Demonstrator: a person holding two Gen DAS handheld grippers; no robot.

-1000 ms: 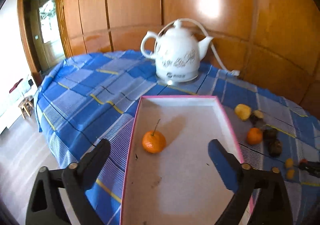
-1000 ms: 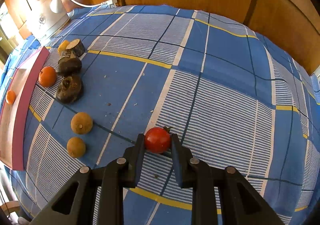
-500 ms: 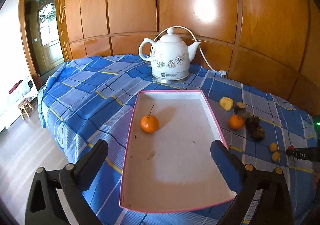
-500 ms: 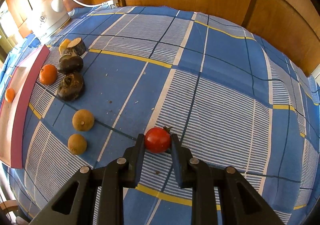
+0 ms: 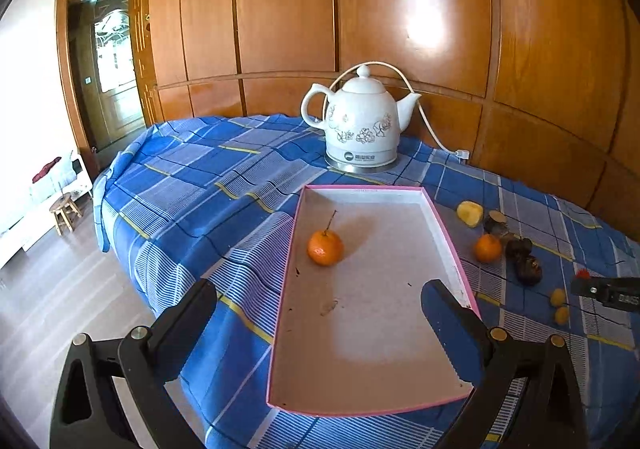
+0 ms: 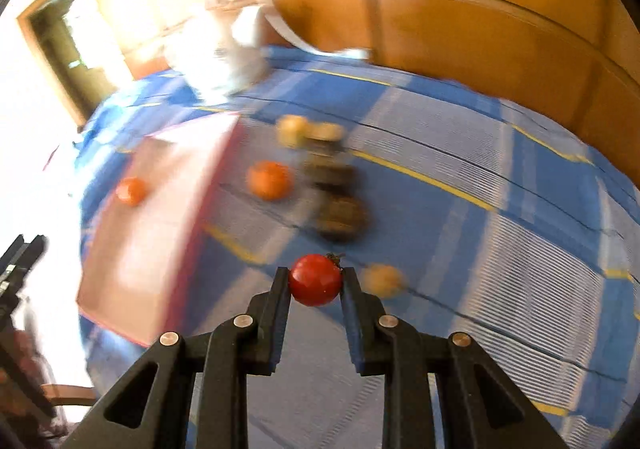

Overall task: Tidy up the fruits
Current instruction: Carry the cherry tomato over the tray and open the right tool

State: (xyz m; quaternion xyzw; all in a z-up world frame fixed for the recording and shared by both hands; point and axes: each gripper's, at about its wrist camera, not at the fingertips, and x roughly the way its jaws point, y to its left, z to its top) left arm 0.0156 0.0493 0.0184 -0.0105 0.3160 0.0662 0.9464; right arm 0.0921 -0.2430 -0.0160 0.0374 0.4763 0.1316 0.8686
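My right gripper (image 6: pixel 315 281) is shut on a red tomato (image 6: pixel 315 280) and holds it above the blue checked cloth; this view is motion-blurred. A pink-rimmed tray (image 5: pixel 440 217) holds one orange mandarin (image 5: pixel 325 247), which also shows in the right wrist view (image 6: pixel 131 191). My left gripper (image 5: pixel 318 309) is open and empty, held back over the tray's near end. Right of the tray lie a second mandarin (image 5: pixel 487 248), a yellow fruit (image 5: pixel 469 213), dark fruits (image 5: pixel 528 267) and two small yellow fruits (image 5: pixel 559 305). The right gripper shows at the far right in the left wrist view (image 5: pixel 578 285).
A white electric kettle (image 5: pixel 360 125) with its cord stands behind the tray against the wooden wall. The table's edge drops off to the left toward the floor, a small stool (image 5: pixel 64 211) and a door.
My right gripper has lifted the tomato off the cloth and swung left toward the tray. My left gripper has pulled back and up from the tray, still open.
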